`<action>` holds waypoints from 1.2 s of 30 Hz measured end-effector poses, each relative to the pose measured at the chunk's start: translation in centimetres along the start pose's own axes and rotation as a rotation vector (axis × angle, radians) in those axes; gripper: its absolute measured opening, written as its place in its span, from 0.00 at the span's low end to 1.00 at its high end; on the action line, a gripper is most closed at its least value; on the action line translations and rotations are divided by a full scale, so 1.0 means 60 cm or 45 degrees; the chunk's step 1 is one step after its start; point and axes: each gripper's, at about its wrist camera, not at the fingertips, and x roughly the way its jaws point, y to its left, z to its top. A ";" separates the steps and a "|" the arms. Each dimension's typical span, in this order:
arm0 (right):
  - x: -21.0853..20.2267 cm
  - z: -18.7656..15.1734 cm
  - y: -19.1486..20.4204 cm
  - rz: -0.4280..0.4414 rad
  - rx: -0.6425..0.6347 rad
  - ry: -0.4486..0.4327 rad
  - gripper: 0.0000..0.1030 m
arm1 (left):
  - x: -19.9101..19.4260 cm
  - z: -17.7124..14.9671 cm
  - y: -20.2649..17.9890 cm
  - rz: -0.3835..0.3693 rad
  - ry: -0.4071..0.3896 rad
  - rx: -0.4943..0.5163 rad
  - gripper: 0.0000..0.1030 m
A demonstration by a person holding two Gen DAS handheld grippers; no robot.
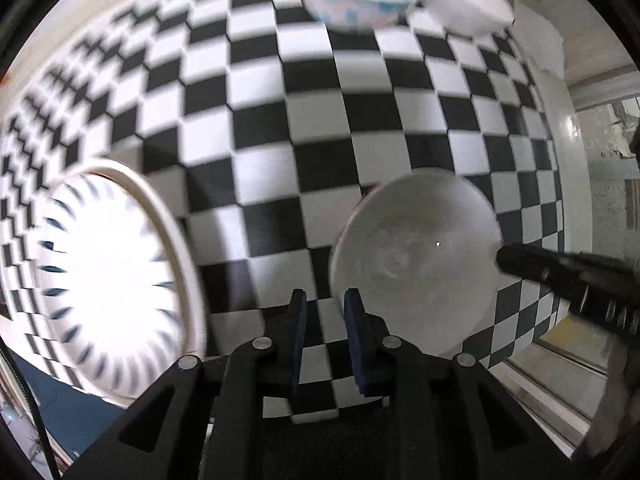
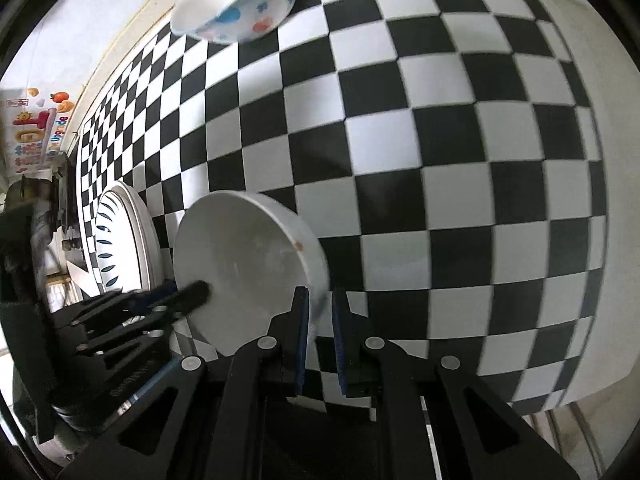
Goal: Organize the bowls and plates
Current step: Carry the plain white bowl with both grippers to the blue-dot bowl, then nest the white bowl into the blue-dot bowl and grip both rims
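Two views | only right wrist: white bowl (image 2: pixel 248 264) rim between hand-held gripper (image 2: pixel 320 312) pads

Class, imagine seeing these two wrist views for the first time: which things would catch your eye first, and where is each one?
The black-and-white checkered tablecloth fills both views. On it, a plain white bowl sits near the middle, right in front of the right gripper, whose jaws straddle its rim. A white plate with blue dashes lies left of the bowl, and a bowl with blue and pink prints stands at the far edge.
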 end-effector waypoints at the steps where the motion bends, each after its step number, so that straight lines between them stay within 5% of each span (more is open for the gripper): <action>1: -0.012 0.003 -0.003 0.008 0.000 -0.005 0.15 | -0.020 0.001 0.003 0.026 -0.045 0.000 0.20; 6: -0.086 0.049 -0.005 -0.030 -0.031 -0.119 0.22 | -0.090 0.053 0.014 -0.037 -0.165 -0.034 0.36; 8: -0.112 0.088 -0.003 0.001 -0.023 -0.190 0.36 | -0.105 0.106 0.025 -0.072 -0.192 -0.046 0.38; 11: -0.129 0.149 0.004 0.034 -0.017 -0.274 0.40 | -0.105 0.191 0.044 -0.110 -0.216 -0.091 0.38; 16: -0.102 0.259 0.008 0.102 0.076 -0.301 0.40 | -0.059 0.326 0.058 -0.142 -0.152 -0.153 0.38; 22: -0.056 0.326 0.006 0.151 0.151 -0.258 0.40 | 0.009 0.406 0.055 -0.140 -0.038 -0.151 0.37; 25: -0.036 0.344 0.013 0.155 0.154 -0.251 0.37 | 0.030 0.420 0.039 -0.103 -0.012 -0.101 0.25; 26: -0.030 0.350 0.017 0.145 0.147 -0.250 0.28 | 0.038 0.424 0.033 -0.092 -0.006 -0.079 0.16; 28: -0.018 0.360 0.024 0.107 0.136 -0.242 0.14 | 0.042 0.423 0.020 -0.043 -0.021 -0.044 0.16; 36: -0.020 0.349 0.048 0.037 0.094 -0.276 0.12 | -0.005 0.372 0.007 -0.062 -0.073 -0.020 0.15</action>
